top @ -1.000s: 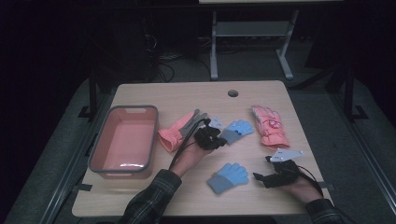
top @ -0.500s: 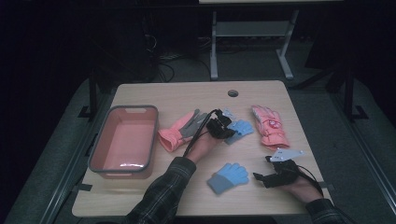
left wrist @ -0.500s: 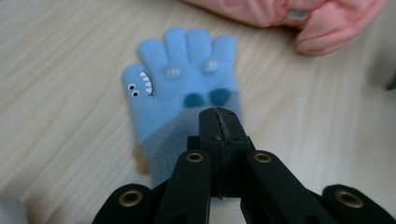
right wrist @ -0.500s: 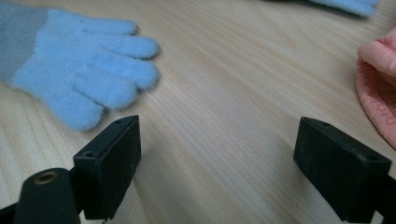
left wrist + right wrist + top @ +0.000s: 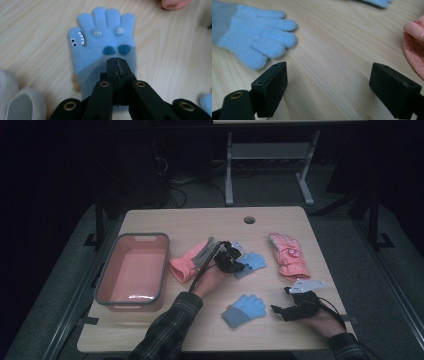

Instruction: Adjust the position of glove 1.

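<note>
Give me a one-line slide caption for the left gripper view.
Left tongs, shut, over the grey cuff of a blue shark-face glove lying flat on the wooden table.

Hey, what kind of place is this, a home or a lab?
Probably a lab or recording room: a bare wooden table on dark floor, cables behind it, and a metal stand, with no home furnishings.
</note>
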`<control>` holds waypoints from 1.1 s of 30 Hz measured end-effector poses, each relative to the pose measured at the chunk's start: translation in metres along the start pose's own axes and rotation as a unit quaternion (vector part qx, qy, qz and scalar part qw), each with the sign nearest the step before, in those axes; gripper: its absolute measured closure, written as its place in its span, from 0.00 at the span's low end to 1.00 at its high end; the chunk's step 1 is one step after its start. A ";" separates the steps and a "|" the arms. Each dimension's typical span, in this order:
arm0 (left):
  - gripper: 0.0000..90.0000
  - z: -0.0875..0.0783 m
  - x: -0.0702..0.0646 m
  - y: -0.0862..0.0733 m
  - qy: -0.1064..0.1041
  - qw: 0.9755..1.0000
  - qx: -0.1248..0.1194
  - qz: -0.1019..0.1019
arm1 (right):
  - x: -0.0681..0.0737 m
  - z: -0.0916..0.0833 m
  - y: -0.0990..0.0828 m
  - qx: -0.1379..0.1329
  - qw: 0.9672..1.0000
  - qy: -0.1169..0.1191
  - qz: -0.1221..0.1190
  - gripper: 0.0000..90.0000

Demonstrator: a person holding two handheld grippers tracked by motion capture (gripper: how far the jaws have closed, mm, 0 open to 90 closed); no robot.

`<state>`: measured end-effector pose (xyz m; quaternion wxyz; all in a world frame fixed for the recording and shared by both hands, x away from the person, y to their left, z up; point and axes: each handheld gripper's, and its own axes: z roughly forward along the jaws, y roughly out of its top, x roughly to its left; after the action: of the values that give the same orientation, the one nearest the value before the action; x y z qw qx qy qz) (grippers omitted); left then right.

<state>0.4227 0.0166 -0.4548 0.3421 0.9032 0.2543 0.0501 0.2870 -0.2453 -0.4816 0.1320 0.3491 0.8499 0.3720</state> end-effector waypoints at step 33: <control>0.99 -0.077 -0.045 -0.078 -0.010 1.000 0.024 0.015 | 0.000 0.000 0.000 -0.001 1.000 -0.002 0.002 0.16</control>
<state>0.3302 0.0898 -0.4421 0.3220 0.9155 0.2378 0.0399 0.2871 -0.2448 -0.4816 0.1331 0.3511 0.8489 0.3720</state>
